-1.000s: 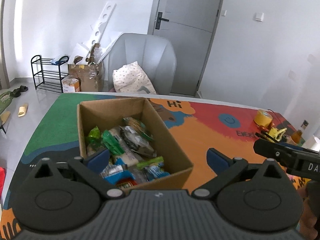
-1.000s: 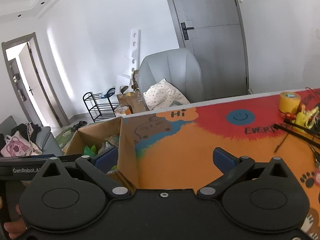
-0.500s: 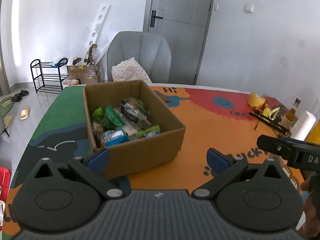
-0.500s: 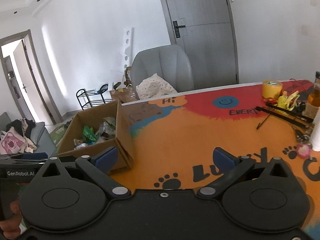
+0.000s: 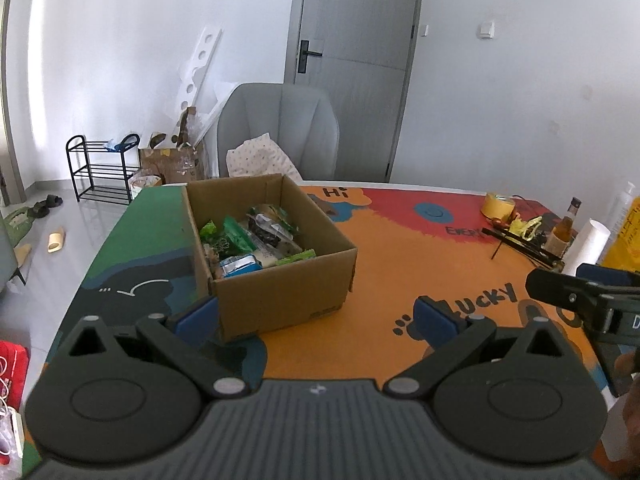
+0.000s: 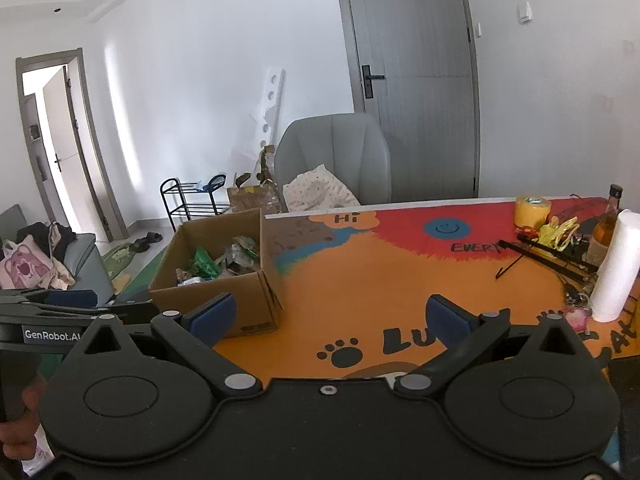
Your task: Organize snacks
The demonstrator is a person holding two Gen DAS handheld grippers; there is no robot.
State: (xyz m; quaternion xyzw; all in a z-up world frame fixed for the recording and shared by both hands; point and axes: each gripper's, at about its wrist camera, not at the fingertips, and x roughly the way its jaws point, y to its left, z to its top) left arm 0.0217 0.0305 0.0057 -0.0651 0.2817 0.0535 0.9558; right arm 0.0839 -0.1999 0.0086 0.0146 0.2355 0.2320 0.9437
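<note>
the left gripper [image 5: 316,318] hangs nearest, its blue-padded fingers [image 5: 197,316] spread wide and holding nothing, the left pad showing just in front of the near corner of the cardboard box [image 5: 280,288]. the right gripper [image 6: 328,318] is likewise spread wide and empty, to the right of the box and above the bare orange part of the desk [image 6: 360,280], with a black paw print [image 6: 341,354] on the mat between its pads. a hand [image 6: 20,436] grips the left tool's handle at the lower left edge of the right wrist view. the box stands open on the desk, its left side over the green and dark part of the mat, and it holds the snacks [image 5: 250,244]: green, blue and clear packets piled loosely inside, none of them lying on the desk around it. well to the right of the box, near the desk's far right edge, stand a white paper roll [image 6: 614,266], a brown bottle [image 6: 604,228], a yellow tape roll [image 6: 530,210] and some black rods [image 6: 548,254]. beyond the box, past the desk's far edge, a grey chair [image 5: 280,128] carries a spotted cloth bundle [image 5: 260,160]. left of the chair sits a black shoe rack [image 5: 100,168], and behind the chair is a grey door [image 5: 356,60].
</note>
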